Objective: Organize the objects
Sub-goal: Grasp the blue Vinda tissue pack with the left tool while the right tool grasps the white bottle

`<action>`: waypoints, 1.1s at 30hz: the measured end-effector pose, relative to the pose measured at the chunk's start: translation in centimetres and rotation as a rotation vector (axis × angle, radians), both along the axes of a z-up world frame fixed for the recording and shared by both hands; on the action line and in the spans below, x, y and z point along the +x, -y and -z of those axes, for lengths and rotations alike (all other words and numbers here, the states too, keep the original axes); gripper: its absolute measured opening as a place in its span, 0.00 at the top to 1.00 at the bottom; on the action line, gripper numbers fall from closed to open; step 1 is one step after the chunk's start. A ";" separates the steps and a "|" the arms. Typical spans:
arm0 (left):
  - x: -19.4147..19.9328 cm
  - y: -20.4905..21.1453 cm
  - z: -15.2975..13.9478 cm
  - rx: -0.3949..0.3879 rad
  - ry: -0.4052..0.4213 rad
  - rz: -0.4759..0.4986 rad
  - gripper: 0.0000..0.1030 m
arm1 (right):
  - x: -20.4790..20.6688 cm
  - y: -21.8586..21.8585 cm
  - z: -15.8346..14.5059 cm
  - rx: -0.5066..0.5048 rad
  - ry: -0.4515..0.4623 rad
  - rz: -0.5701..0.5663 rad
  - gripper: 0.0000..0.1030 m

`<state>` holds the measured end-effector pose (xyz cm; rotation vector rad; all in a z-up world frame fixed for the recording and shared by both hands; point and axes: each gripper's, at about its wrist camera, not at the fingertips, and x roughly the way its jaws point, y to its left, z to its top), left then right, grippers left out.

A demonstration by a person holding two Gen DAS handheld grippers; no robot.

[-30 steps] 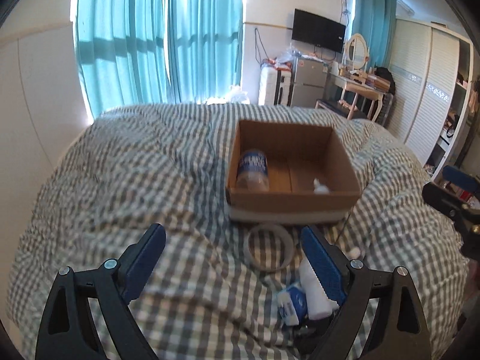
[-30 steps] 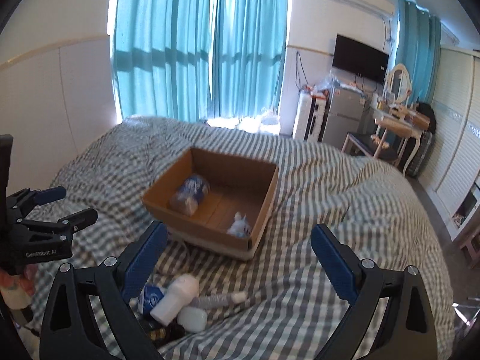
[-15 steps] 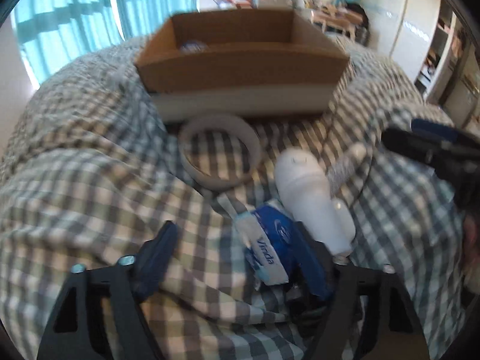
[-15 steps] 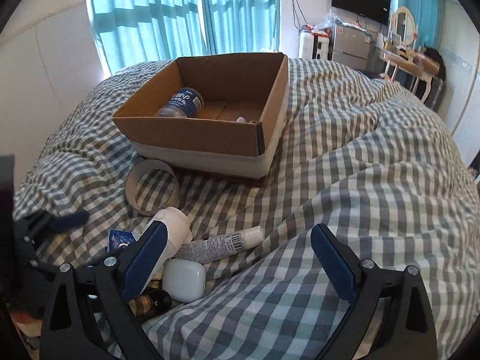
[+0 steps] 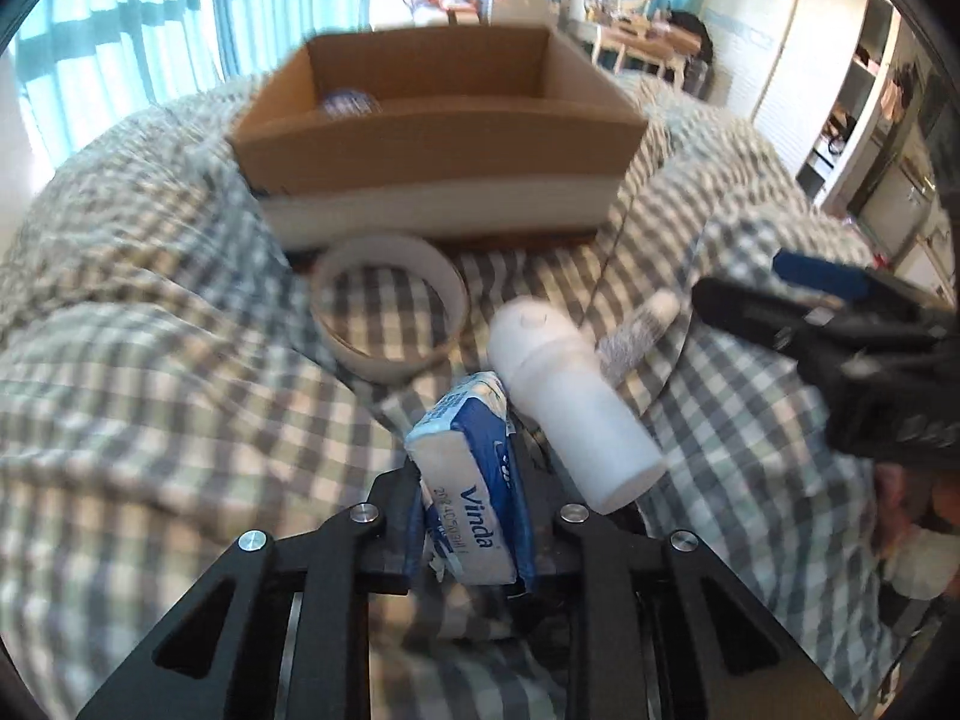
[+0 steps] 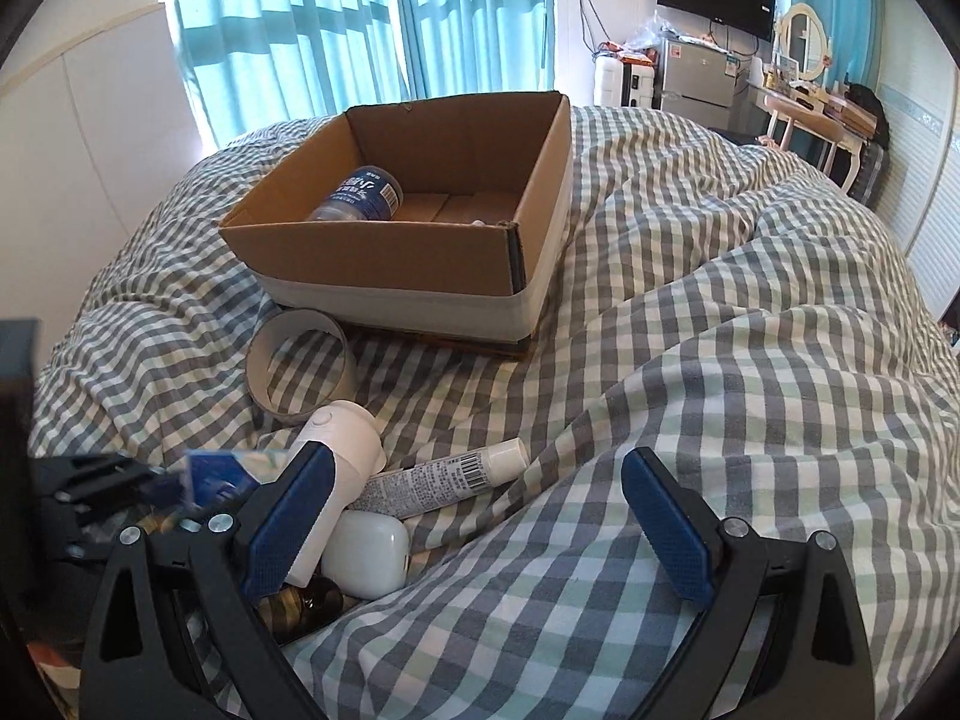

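My left gripper is shut on a blue and white Vinda tissue pack, low over the checked bedspread; the pack also shows in the right wrist view. My right gripper is open and empty above the bedspread. A pile lies beside it: a white bottle, a tube, a white case and a brown bottle. A tape ring lies in front of the cardboard box, which holds a blue-labelled bottle.
The checked bedspread is rumpled into folds to the right of the box. Teal curtains hang behind the bed. A fridge and a dressing table stand at the far right.
My left gripper has closed on the tissue pack, which now sits between the fingers. My right gripper has moved lower and closer to the pile.
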<state>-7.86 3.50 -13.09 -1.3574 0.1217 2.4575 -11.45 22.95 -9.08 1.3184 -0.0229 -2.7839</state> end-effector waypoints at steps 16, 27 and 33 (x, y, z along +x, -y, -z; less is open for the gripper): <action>-1.5 6.1 -2.3 -0.060 -0.116 -0.178 0.78 | -2.8 8.2 3.9 0.005 0.147 -0.135 0.12; -1.8 7.4 -1.0 0.011 -0.080 -0.183 0.78 | -3.9 10.6 6.8 0.059 0.223 -0.177 0.36; -1.4 7.7 -1.2 0.041 -0.086 -0.190 0.77 | -3.2 10.4 6.3 0.039 0.195 -0.198 0.57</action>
